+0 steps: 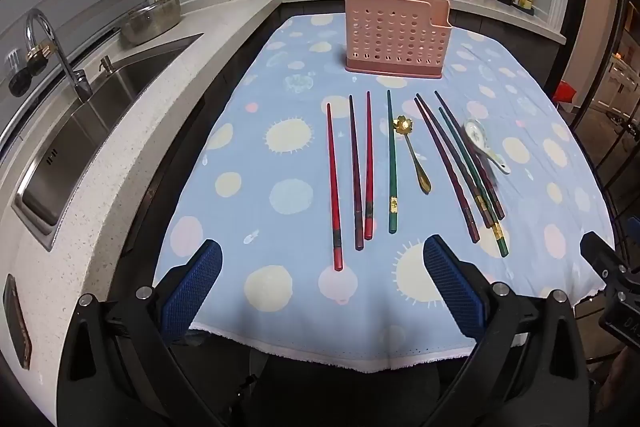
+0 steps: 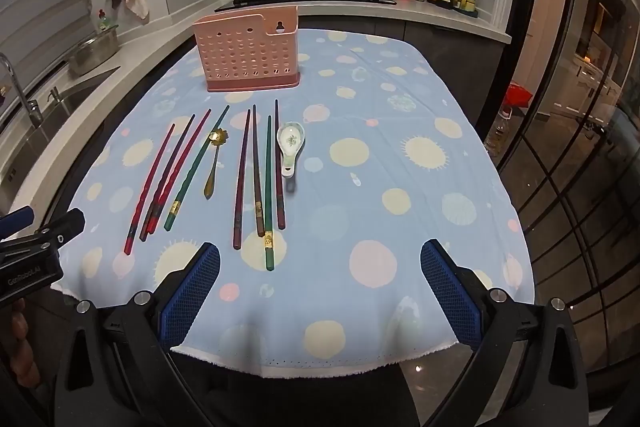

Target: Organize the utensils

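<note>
Two handheld grippers hang above the near edge of a table covered with a blue spotted cloth (image 1: 240,155). The left gripper (image 1: 322,269) has its blue-padded jaws spread wide with nothing between them. The right gripper (image 2: 320,269) is the same: jaws wide apart and empty.

Ahead of the left jaws lie three chopsticks side by side, two red chopsticks (image 1: 333,187) with a dark one between them. Just past them to the right, beyond the left gripper's right jaw, lies a single green chopstick (image 1: 391,163), then a small gold spoon (image 1: 414,155) with a flower-shaped bowl.

Ahead of the right gripper's left jaw lie four more chopsticks (image 2: 258,179), dark purple, brown, green and maroon, close together. A white ceramic spoon (image 2: 290,145) rests just beside them, ahead of the gap between the right jaws.

Farther back, beyond all the utensils, a pink perforated holder (image 1: 396,35) stands upright on the cloth.
</note>
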